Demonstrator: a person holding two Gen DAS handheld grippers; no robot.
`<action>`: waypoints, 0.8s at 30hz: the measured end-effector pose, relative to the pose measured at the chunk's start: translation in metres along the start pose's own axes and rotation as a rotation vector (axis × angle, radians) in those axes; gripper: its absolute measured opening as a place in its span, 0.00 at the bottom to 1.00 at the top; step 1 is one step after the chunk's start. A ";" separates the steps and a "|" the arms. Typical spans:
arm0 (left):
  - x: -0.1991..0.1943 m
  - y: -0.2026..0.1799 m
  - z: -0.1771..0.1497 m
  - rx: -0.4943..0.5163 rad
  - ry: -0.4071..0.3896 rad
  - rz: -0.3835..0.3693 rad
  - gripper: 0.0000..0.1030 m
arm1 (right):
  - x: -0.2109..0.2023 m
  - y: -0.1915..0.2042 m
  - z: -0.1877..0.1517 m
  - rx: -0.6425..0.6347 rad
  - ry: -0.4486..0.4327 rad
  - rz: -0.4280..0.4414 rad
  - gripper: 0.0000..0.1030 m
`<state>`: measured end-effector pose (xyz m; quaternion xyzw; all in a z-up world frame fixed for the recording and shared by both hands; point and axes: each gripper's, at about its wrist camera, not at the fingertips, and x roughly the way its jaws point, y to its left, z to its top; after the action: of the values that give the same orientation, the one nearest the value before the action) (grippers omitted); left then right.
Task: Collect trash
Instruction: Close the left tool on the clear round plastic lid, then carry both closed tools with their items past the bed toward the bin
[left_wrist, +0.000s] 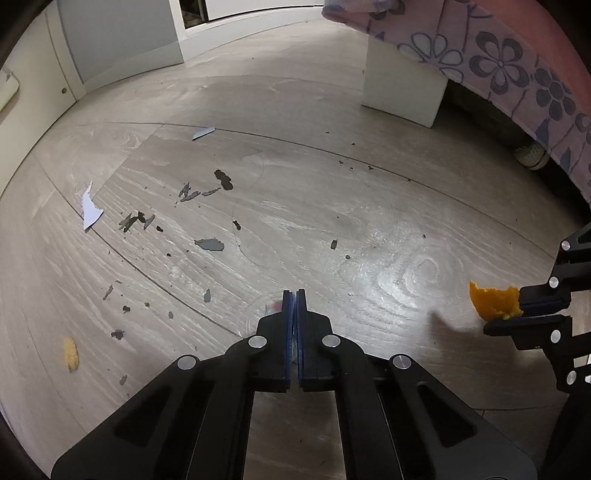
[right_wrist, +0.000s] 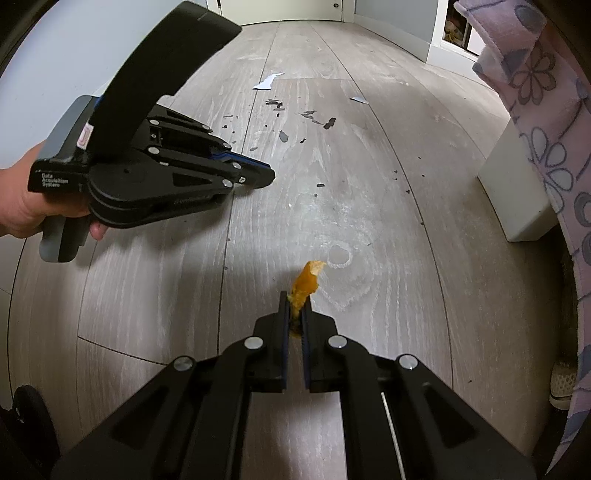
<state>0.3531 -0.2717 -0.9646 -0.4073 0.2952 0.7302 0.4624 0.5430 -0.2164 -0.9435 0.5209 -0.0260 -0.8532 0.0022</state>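
Shoe (left_wrist: 532, 156) half-hidden under floral bedspread (left_wrist: 517, 66)

Pale grey wood-grain plank floor (left_wrist: 332, 206) carries scattered litter: dark grey flakes and crumbs (left_wrist: 208, 244) spread across its middle, two torn white paper scraps (left_wrist: 90, 212) toward the far wall, and a small yellow-orange crumbly piece (left_wrist: 71, 354) alone nearer. A white block-shaped furniture leg (left_wrist: 402, 88) stands on it beside the bed.

Left claw (left_wrist: 294, 295) closed, empty, angled down; right claw (right_wrist: 295, 301) clamped on orange peel (right_wrist: 304, 282), angled down.
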 end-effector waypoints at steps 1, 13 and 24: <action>-0.001 0.000 0.000 0.002 -0.001 0.001 0.00 | 0.000 0.000 0.000 -0.001 -0.001 0.000 0.07; -0.038 0.002 0.014 -0.001 -0.006 0.016 0.00 | -0.021 -0.007 0.020 0.018 -0.020 -0.019 0.07; -0.266 -0.016 0.122 -0.041 0.058 0.005 0.00 | -0.239 -0.016 0.117 0.070 -0.031 -0.025 0.07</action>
<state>0.3927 -0.2825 -0.6746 -0.4369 0.2943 0.7251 0.4435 0.5487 -0.1878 -0.6786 0.5076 -0.0494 -0.8597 -0.0272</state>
